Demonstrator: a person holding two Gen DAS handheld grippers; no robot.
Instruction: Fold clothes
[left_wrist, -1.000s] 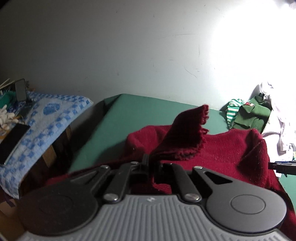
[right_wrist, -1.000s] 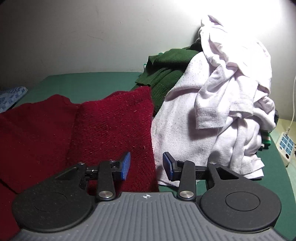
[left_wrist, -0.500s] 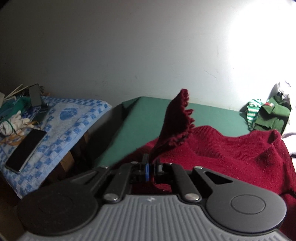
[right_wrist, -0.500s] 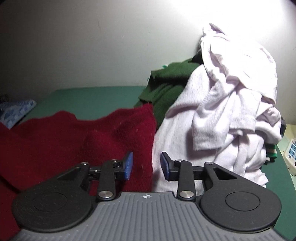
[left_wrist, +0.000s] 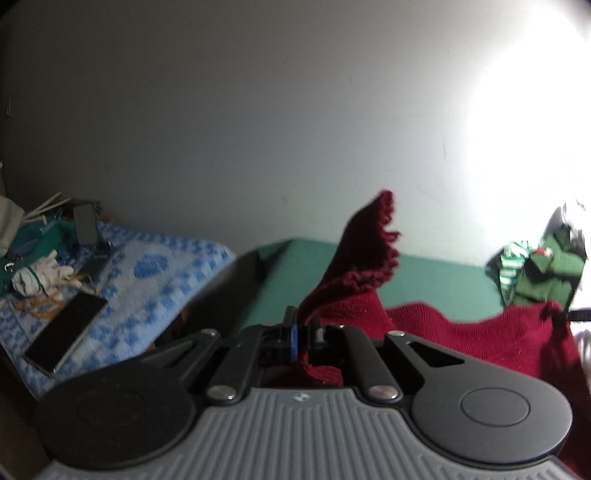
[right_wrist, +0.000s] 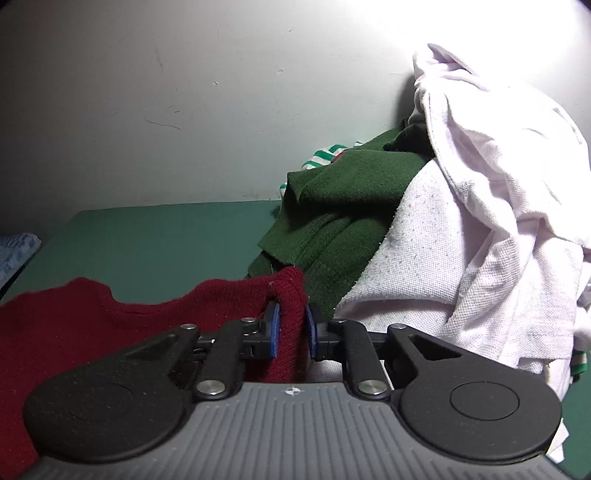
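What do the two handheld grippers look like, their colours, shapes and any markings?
Both look alike. The left gripper and right gripper each have a grey ribbed body bearing a small round mark, two matte black round discs at the sides, black linkage arms with silver pins, and blue pads on black fingers. No cables, hands or sleeves show.

Green bed (right_wrist: 159, 236) bearing red sweater (right_wrist: 74, 332), clothes pile (right_wrist: 461, 229).

The right gripper (right_wrist: 291, 332) has just been closing its fingers (right_wrist: 274, 332) on a raised fold of the red sweater (right_wrist: 74, 325). Behind, a green garment (right_wrist: 351, 192) and white clothes (right_wrist: 480, 221) pile on the green table (right_wrist: 166, 240).
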